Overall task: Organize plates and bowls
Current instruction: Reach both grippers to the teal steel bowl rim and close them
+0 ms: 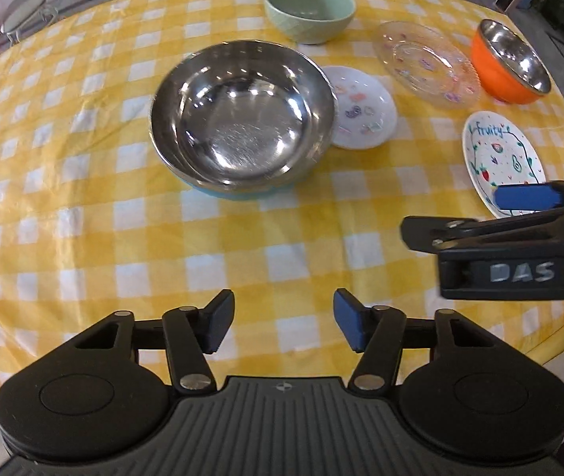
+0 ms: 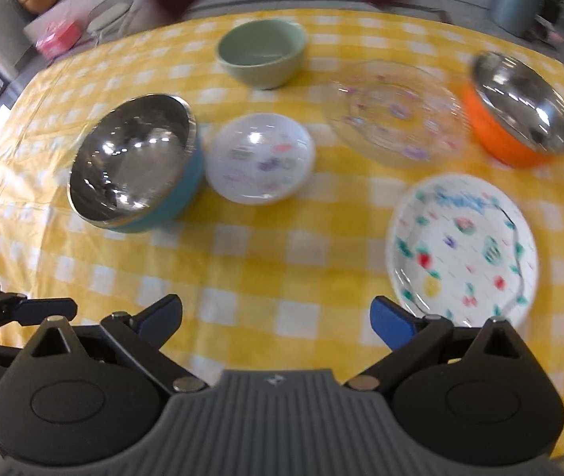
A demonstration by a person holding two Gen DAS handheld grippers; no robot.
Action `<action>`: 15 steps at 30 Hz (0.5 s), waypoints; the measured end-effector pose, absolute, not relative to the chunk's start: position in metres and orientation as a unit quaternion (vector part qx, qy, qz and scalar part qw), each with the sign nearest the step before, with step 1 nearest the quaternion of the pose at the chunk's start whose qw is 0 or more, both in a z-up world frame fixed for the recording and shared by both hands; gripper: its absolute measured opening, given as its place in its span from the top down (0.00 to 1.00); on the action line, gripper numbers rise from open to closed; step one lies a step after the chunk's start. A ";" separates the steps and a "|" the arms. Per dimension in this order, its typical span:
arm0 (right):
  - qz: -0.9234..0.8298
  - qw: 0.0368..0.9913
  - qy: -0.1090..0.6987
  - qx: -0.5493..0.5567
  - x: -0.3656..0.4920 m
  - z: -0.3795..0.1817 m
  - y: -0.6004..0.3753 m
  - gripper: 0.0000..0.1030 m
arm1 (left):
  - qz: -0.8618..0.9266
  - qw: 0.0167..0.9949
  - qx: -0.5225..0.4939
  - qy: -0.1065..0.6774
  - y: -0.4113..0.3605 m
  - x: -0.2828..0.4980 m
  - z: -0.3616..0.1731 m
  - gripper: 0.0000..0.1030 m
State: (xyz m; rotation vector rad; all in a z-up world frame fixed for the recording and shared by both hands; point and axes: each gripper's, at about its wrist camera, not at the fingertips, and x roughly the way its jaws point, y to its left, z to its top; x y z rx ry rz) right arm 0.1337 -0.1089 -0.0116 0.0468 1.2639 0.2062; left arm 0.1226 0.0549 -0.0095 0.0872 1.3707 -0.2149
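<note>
A table covered by a yellow-and-white checked cloth (image 1: 123, 218) was observed, with six pieces of tableware spread across it. A steel-lined bowl with a blue outer shell (image 1: 242, 115) was set near the middle. Just beside it, toward the right edge, a small white saucer with coloured prints (image 1: 365, 109) was noted; whether the two touched could not be told. A pale green bowl (image 1: 308, 10) was placed close to the far edge. A clear glass plate with small motifs (image 1: 426, 61) was seen next to an orange steel-lined bowl (image 1: 514, 61) toward the far right corner. A white plate lettered "fruity" (image 2: 464, 246) was found by the right edge, nearer than the orange bowl.

The left gripper (image 1: 280, 323) was held over bare cloth at the near edge, jaws apart, nothing between them. The right gripper (image 2: 276, 319) was held likewise over cloth, jaws wide apart and empty, its right pad overlapping the fruity plate's near rim in view.
</note>
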 end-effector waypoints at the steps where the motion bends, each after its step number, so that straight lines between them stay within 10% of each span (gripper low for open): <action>1: 0.098 0.796 0.596 0.016 0.140 -0.012 -0.104 0.11 | -0.101 0.762 0.039 0.638 0.059 0.128 -0.008 0.40; 15: 0.133 0.761 0.635 0.009 0.204 0.015 -0.065 0.36 | -0.128 0.736 0.021 0.665 0.094 0.201 0.029 0.58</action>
